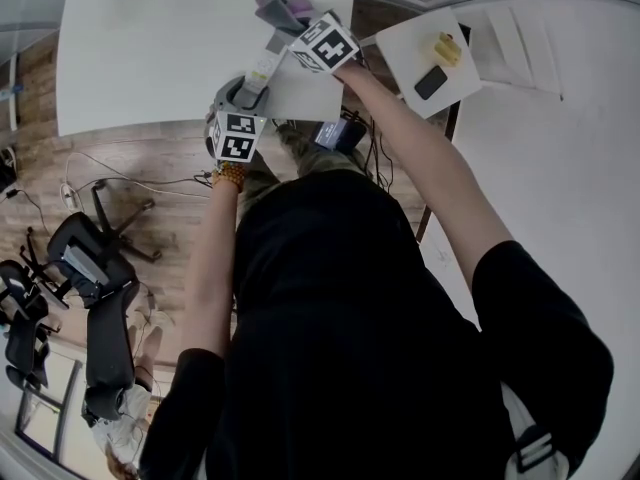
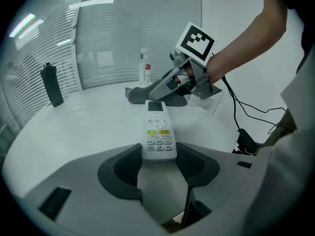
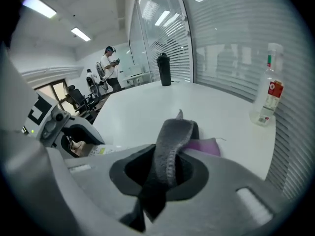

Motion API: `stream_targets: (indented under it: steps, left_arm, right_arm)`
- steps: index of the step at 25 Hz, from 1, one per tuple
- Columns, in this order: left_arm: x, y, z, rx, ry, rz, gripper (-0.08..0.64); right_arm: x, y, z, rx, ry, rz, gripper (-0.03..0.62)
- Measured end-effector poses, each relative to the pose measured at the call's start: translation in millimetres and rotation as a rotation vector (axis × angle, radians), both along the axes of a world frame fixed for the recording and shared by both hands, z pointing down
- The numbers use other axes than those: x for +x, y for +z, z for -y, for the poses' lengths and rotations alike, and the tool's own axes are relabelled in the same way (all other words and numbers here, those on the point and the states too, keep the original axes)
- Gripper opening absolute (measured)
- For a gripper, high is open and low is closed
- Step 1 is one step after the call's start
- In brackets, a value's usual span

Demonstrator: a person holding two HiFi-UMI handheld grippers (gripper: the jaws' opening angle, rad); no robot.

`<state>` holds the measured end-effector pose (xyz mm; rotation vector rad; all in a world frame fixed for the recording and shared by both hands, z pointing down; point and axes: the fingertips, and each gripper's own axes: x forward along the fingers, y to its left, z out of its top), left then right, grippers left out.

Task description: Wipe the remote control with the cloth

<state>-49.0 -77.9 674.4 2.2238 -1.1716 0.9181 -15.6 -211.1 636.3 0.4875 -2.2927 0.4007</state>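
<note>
Holding remote control (image 2: 158, 132) in left gripper (image 2: 159, 157), cloth (image 3: 173, 144) in right gripper (image 3: 165, 170), bottle (image 3: 268, 90) beyond

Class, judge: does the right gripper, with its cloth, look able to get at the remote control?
Likely yes. The right gripper, shut on the cloth, is just past the far end of the remote control; the left gripper clamps only the near end, leaving the buttons uncovered.

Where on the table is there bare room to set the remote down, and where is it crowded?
Bare: the wide stretch of table between the flask and the remote, and the far side between flask and bottle. Crowded: the near edge, where the left gripper holds the remote and the right gripper holds the cloth just beyond it.
</note>
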Motion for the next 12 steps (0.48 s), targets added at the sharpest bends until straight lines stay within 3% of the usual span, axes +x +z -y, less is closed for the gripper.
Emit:
stream_targets:
  steps: [4, 8, 10, 12]
  left_arm:
    - [1, -1, 1, 0.002, 0.005, -0.001, 0.229]
    - [1, -2, 4, 0.015, 0.000, -0.008, 0.229]
    - [2, -2, 4, 0.017, 0.000, -0.011, 0.229]
    - [1, -1, 3, 0.019, -0.002, -0.010, 0.229]
  right_arm:
    - [-2, -6, -9, 0.087, -0.047, -0.002, 0.055]
    - [-31, -11, -61, 0.194, -0.317, -0.042, 0.046]
    - [-37, -9, -71, 0.137, -0.260, 0.005, 0.051]
    - [-36, -9, -68, 0.006, -0.150, 0.079, 0.051]
